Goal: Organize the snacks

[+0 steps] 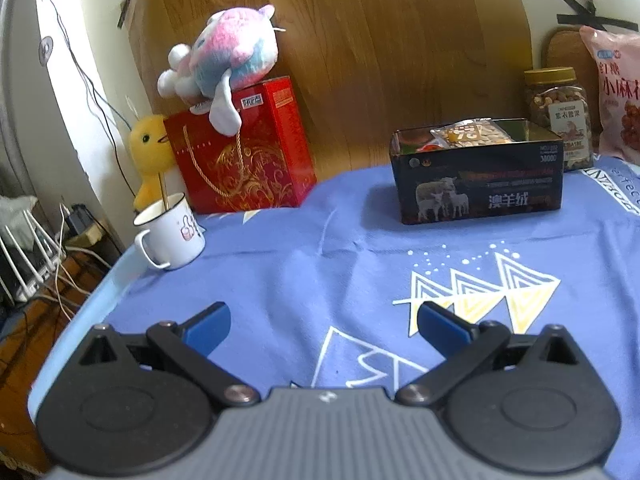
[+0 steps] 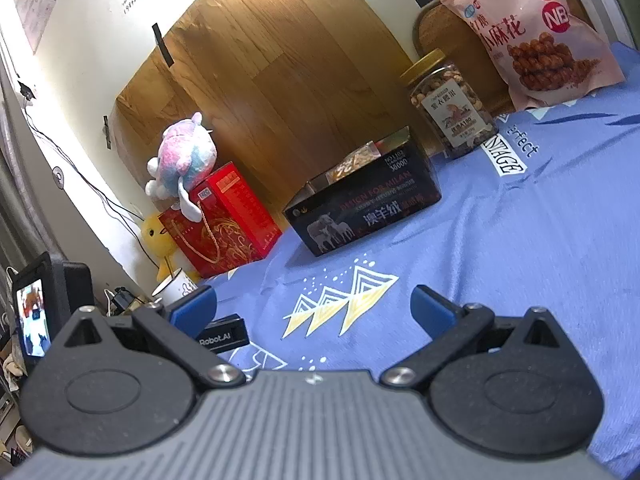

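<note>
A black open box with sheep pictures (image 1: 480, 184) stands on the blue cloth at the back right; it also shows in the right wrist view (image 2: 360, 208). A clear packet of snacks (image 1: 470, 132) lies inside it, and its edge shows in the right wrist view (image 2: 356, 162). A nut jar with a gold lid (image 1: 558, 116) (image 2: 450, 108) stands behind the box, and a pink snack bag (image 1: 616, 92) (image 2: 536, 32) leans beside it. My left gripper (image 1: 324, 322) is open and empty over the cloth. My right gripper (image 2: 314, 306) is open and empty, well short of the box.
A red gift box (image 1: 244, 148) (image 2: 224, 224) with a pink-blue plush toy (image 1: 224, 60) on top stands at the back left. A yellow duck toy (image 1: 150, 152) and a white mug (image 1: 172, 232) sit near the table's left edge. A wooden board (image 1: 360, 40) leans on the wall.
</note>
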Demonstrator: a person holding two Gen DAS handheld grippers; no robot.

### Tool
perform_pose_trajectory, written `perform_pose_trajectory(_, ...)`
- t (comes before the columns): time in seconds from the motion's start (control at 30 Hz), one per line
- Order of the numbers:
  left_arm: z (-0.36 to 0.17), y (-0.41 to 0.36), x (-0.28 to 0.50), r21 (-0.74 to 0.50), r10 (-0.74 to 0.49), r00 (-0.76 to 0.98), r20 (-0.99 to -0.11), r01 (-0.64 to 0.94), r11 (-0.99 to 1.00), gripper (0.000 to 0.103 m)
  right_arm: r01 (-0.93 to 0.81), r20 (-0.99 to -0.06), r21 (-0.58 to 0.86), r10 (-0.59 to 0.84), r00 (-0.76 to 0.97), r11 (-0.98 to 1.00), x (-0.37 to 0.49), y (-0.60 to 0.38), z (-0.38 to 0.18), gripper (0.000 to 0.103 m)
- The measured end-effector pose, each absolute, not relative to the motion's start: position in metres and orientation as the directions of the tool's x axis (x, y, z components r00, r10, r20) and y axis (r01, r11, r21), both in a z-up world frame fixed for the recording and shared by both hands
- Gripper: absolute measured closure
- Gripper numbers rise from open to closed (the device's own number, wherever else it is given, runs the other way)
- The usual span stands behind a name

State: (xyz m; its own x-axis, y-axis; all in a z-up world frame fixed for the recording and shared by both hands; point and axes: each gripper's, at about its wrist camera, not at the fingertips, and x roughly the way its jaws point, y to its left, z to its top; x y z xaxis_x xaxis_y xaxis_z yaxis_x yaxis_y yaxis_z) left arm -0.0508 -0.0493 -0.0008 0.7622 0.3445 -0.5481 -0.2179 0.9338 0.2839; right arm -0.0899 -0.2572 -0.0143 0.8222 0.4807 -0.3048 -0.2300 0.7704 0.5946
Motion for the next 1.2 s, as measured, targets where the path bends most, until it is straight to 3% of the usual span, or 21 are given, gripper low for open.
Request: perform_pose_trajectory(1.2, 0.004, -0.034, -0.055, 0.419, 0.484, 0.779, -0.399, -0.314, 0.852, 0.0, -0.243, -0.335, 0.583, 0.502, 0.798, 0.775, -0.088, -0.248, -0.017, 0.0)
